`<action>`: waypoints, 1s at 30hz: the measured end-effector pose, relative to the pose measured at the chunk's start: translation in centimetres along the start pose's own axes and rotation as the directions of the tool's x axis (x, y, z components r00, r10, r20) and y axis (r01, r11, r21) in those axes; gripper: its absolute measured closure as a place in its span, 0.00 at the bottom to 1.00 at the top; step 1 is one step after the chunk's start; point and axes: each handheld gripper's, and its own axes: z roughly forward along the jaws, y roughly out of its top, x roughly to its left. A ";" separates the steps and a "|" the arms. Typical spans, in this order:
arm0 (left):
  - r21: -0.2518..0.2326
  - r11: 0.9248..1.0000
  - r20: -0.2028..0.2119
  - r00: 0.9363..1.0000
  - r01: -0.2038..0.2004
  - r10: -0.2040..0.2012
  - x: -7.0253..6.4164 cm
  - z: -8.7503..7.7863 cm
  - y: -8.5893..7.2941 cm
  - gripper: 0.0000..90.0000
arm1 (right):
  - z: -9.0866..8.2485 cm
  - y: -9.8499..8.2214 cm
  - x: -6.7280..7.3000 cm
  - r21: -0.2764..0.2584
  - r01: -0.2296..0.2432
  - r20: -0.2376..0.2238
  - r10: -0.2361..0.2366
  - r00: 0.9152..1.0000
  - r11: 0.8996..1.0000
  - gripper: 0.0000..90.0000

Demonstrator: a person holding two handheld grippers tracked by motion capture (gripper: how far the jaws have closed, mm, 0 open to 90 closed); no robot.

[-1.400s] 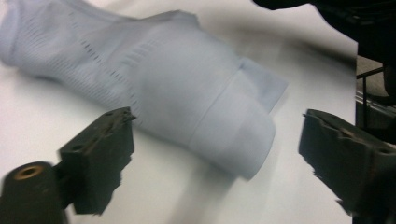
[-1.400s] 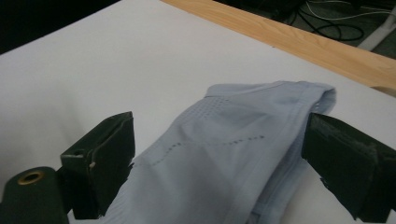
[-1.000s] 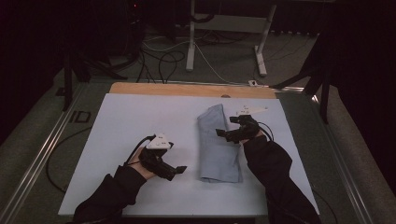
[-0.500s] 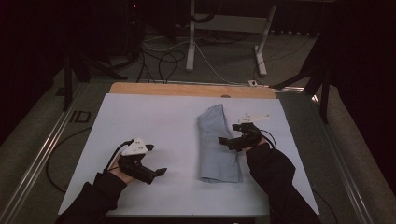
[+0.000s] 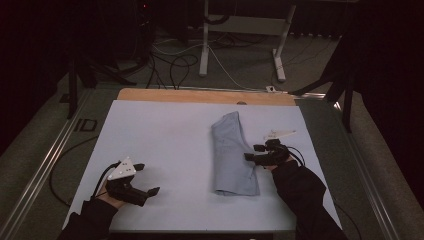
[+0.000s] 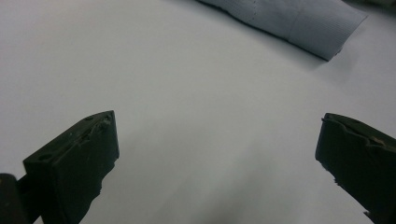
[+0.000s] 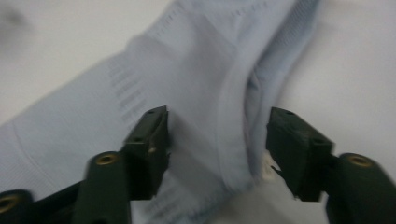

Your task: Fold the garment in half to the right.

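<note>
A light blue folded cloth (image 5: 231, 155) lies lengthwise on the white table sheet (image 5: 165, 130), right of centre. My right gripper (image 5: 253, 152) is at the cloth's right edge, pointing left. In the right gripper view its jaws have just been closing and stand half apart (image 7: 217, 133) astride a raised fold of the cloth (image 7: 205, 84); the pads are not pressing on it. My left gripper (image 5: 148, 178) hovers near the front left of the sheet, open wide (image 6: 217, 135) over bare surface, with the cloth's end (image 6: 289, 18) far off.
A wooden strip (image 5: 200, 96) borders the sheet's far edge. Metal rails (image 5: 45, 160) run along the table's left side. Behind the table, white desk legs (image 5: 204, 45) and loose cables (image 5: 170, 65) sit on the floor.
The left gripper has drawn away leftward and toward the front edge, lower. The right gripper has come down onto the cloth's right edge and its jaws have narrowed around a fold.
</note>
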 end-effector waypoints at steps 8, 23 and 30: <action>-0.009 1.000 -0.015 1.000 0.021 -0.021 0.2 -0.6 -0.7 0.01 | 0.4 -0.7 -0.2 0.068 -0.011 0.008 0.010 1.000 0.998 0.91; -0.015 1.000 -0.002 1.000 -0.009 0.009 -0.2 -0.4 -0.5 0.01 | -0.9 -0.3 -1.1 0.044 -0.035 0.097 0.031 0.995 0.998 0.99; -0.016 1.000 -0.008 1.000 0.006 -0.006 -0.1 -0.4 -0.7 0.01 | 0.3 -1.0 -1.2 0.099 -0.037 0.099 0.027 0.995 0.994 0.98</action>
